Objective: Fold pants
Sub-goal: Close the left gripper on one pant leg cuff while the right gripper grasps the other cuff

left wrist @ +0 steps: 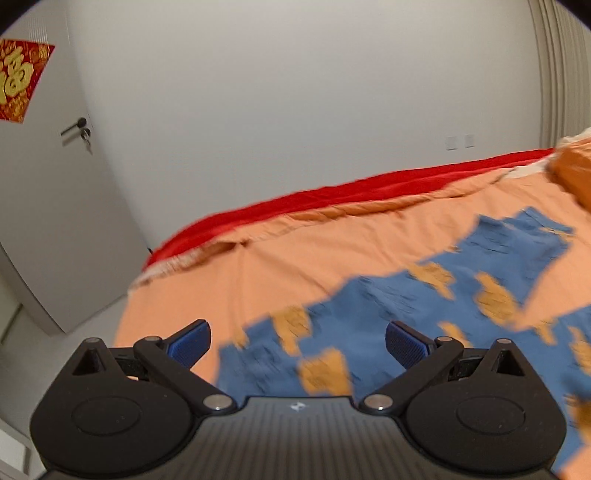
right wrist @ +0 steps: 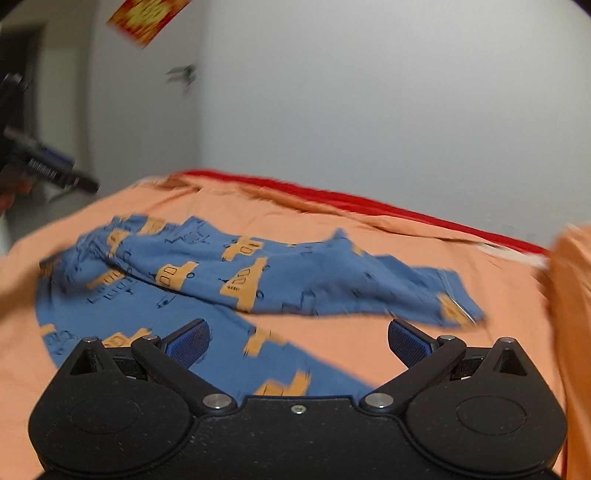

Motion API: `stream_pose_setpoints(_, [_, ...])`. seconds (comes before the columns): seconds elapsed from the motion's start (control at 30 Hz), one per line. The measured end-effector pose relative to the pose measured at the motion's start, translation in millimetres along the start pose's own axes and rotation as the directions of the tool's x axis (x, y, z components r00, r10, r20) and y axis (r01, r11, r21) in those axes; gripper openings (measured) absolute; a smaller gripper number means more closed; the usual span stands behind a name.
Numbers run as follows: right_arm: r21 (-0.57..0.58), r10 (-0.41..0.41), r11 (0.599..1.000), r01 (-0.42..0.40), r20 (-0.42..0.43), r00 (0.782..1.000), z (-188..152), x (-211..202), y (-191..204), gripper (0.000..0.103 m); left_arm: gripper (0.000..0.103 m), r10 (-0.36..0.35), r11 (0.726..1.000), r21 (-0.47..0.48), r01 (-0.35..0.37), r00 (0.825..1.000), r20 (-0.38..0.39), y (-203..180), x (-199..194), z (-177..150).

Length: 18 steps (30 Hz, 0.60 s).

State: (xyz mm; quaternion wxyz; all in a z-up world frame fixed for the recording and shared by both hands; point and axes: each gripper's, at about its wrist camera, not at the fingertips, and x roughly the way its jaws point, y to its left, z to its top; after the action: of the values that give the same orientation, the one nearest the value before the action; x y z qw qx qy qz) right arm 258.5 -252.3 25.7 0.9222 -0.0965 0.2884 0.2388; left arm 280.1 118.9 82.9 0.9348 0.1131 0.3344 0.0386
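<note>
Even, soft indoor light; no hard shadows, no glare. Both views show strong fisheye bending, dark corners at the frame edges. Left wrist view: pants (left wrist: 424, 314) smeared by motion blur, wall (left wrist: 295, 110) smooth. Right wrist view: milder blur, worst at the door handle (right wrist: 181, 75) and red poster (right wrist: 147, 16).
</note>
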Motion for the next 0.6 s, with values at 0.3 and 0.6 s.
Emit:
stream_pose_setpoints(0.3, [-0.14, 0.101, 0.983, -0.122, -0.148, 0.984, 98, 152, -35, 0.102, 0.103, -0.108, 0.984, 0.139, 0.116, 0.992, -0.066, 47, 117, 14])
stream_pose_setpoints(0.6, [-0.235, 0.253, 0.908, -0.346, -0.349, 0.902, 139, 269, 1, 0.082, 0.087, -0.216, 0.961, 0.135, 0.241, 0.96, -0.181, 68, 187, -5])
